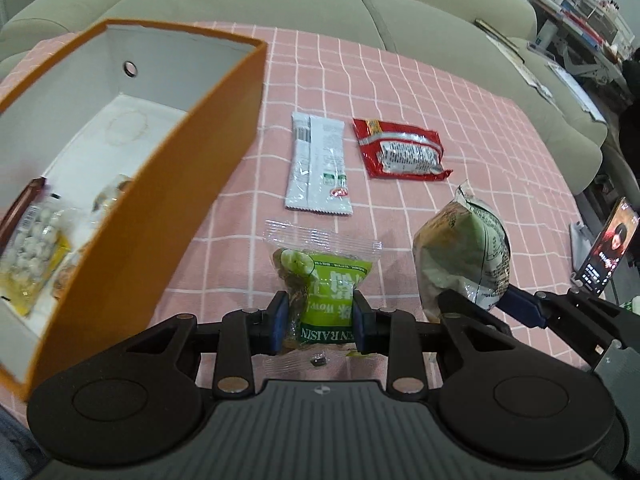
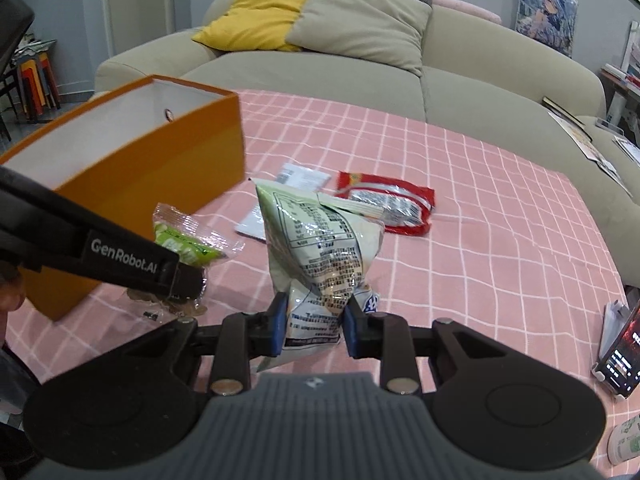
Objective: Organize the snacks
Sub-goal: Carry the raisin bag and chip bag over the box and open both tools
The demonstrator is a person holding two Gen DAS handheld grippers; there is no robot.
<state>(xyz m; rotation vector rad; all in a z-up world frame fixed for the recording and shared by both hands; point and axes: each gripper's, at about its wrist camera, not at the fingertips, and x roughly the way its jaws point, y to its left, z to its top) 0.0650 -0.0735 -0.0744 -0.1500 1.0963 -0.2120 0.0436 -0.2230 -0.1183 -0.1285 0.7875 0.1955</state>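
My left gripper (image 1: pixel 319 322) is shut on a green raisin packet (image 1: pixel 320 280), just right of the orange box (image 1: pixel 168 208); the packet also shows in the right wrist view (image 2: pixel 188 246). My right gripper (image 2: pixel 313 326) is shut on a puffy pale-green snack bag (image 2: pixel 320 240), held upright above the cloth; the bag shows in the left wrist view (image 1: pixel 464 256). The orange box (image 2: pixel 152 168) holds several snacks (image 1: pixel 36 248). A white packet (image 1: pixel 318 164) and a red packet (image 1: pixel 400 148) lie flat on the pink checked cloth (image 1: pixel 480 168).
A beige sofa (image 2: pixel 480 72) with yellow and grey cushions stands behind the table. A phone on a stand (image 2: pixel 620 356) sits at the right edge. A white-green cup (image 2: pixel 626 440) lies at lower right. Stools (image 2: pixel 36 80) stand far left.
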